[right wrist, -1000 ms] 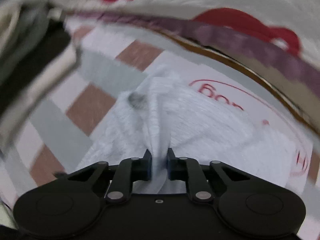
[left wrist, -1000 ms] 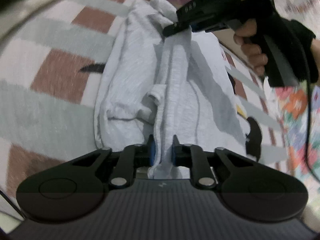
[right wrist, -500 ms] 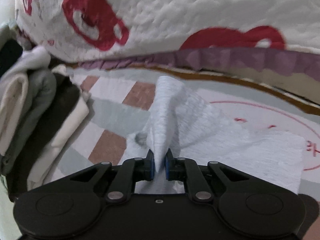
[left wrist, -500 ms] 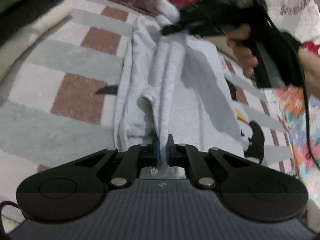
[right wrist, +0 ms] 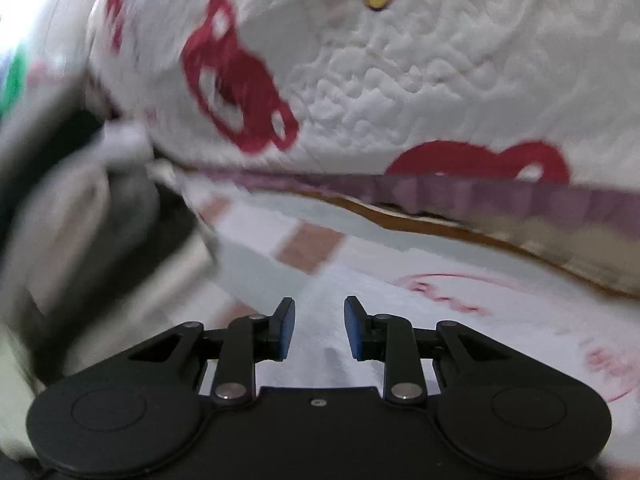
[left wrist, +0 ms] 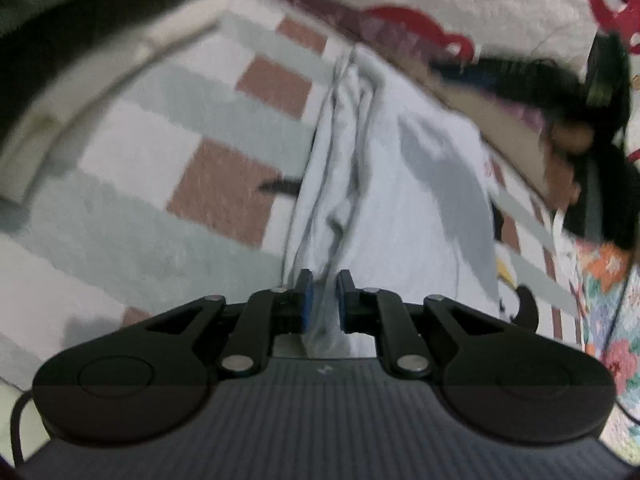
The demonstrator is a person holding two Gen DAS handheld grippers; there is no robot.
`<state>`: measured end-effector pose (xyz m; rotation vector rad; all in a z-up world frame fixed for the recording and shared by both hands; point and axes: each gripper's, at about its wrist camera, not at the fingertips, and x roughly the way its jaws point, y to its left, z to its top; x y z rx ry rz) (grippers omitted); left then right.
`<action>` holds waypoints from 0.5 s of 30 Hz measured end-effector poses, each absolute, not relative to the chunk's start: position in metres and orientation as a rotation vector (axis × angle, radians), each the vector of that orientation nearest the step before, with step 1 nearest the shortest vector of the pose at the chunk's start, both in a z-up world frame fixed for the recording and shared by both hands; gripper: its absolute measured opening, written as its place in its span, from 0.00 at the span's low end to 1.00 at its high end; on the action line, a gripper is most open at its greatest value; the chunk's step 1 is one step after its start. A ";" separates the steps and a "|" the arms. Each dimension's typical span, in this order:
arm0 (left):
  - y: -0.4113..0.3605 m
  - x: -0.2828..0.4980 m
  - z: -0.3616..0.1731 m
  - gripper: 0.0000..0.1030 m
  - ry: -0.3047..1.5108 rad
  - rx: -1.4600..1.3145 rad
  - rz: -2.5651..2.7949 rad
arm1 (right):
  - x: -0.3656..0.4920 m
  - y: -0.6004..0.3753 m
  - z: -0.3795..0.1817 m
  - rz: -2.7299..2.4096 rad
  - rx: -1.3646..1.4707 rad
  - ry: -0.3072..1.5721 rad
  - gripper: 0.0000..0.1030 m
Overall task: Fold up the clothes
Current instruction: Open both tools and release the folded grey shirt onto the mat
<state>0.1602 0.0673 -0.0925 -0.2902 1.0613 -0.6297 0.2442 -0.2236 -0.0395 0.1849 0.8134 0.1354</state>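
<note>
A light grey garment lies folded into a long strip on the checked blanket. My left gripper sits at its near end. A fold of the cloth runs up between the left gripper's blue pads, and the jaws are opening. In the left wrist view my right gripper shows blurred above the garment's far end, held by a hand. The right wrist view shows the right gripper with its jaws opening and nothing between them. The garment lies flat below it.
A stack of folded clothes stands at the left, dark and cream in the left wrist view. A white quilt with red prints rises along the back. Floral fabric lies at the right edge.
The right gripper has let go of the garment's far end and lifted away; that raised end has dropped flat. The left gripper's jaws stand wider than half a second ago.
</note>
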 end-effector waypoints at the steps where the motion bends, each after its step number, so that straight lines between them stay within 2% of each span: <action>1: 0.069 0.160 -0.087 0.12 1.016 -0.309 -0.643 | 0.241 -0.225 -0.043 0.137 0.191 0.824 0.31; 4: 0.062 0.159 -0.079 0.30 0.909 -0.304 -0.722 | 0.234 -0.228 -0.053 0.151 0.225 0.848 0.32; 5: 0.057 0.158 -0.079 0.32 0.884 -0.293 -0.751 | 0.234 -0.228 -0.057 0.163 0.236 0.854 0.32; 10: 0.026 0.162 -0.105 0.29 0.963 -0.057 -0.656 | 0.254 -0.200 -0.085 0.287 0.161 0.946 0.32; 15: 0.045 0.176 -0.120 0.31 1.064 -0.169 -0.585 | 0.292 -0.180 -0.104 0.255 0.109 0.912 0.35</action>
